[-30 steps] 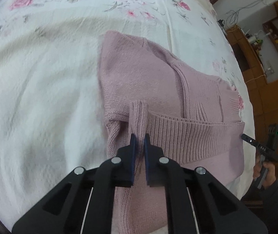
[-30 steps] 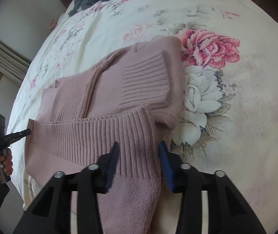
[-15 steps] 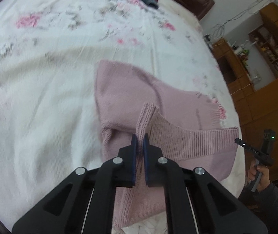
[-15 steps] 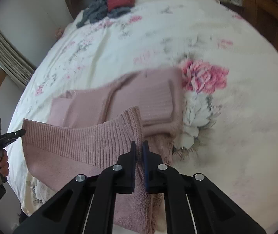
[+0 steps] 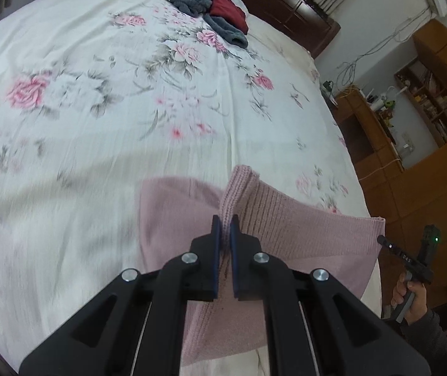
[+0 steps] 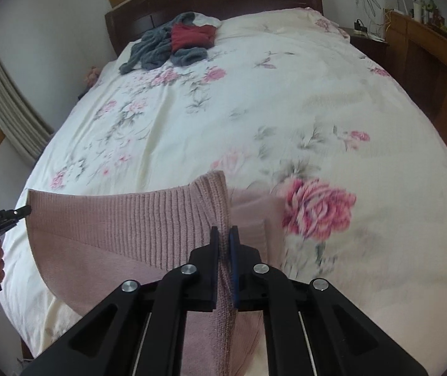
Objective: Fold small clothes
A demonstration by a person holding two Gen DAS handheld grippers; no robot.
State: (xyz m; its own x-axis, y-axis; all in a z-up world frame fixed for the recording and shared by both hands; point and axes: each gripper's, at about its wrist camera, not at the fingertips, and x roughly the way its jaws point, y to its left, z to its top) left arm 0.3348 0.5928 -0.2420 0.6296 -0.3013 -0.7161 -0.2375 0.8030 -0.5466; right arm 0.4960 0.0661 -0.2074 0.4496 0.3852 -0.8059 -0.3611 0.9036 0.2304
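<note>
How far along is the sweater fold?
Done: both grippers have a grip. The left gripper and right gripper are each shut on a corner of the ribbed hem of the pink sweater, which is lifted taut between them. In hand: carrying the hem over the part lying on the bed. Left: lay it down, release, then the heap of clothes by the headboard.

Only one piece of lettering appears. In the left wrist view, the slim black bar of the other hand-held gripper (image 5: 406, 258) — the right one, held in a hand at the far right edge — carries small pale characters beside a white dot. They look like three capitals, but they are too small and soft to read with confidence. Nothing else in either view bears legible words, numbers, brands or signs.
</note>
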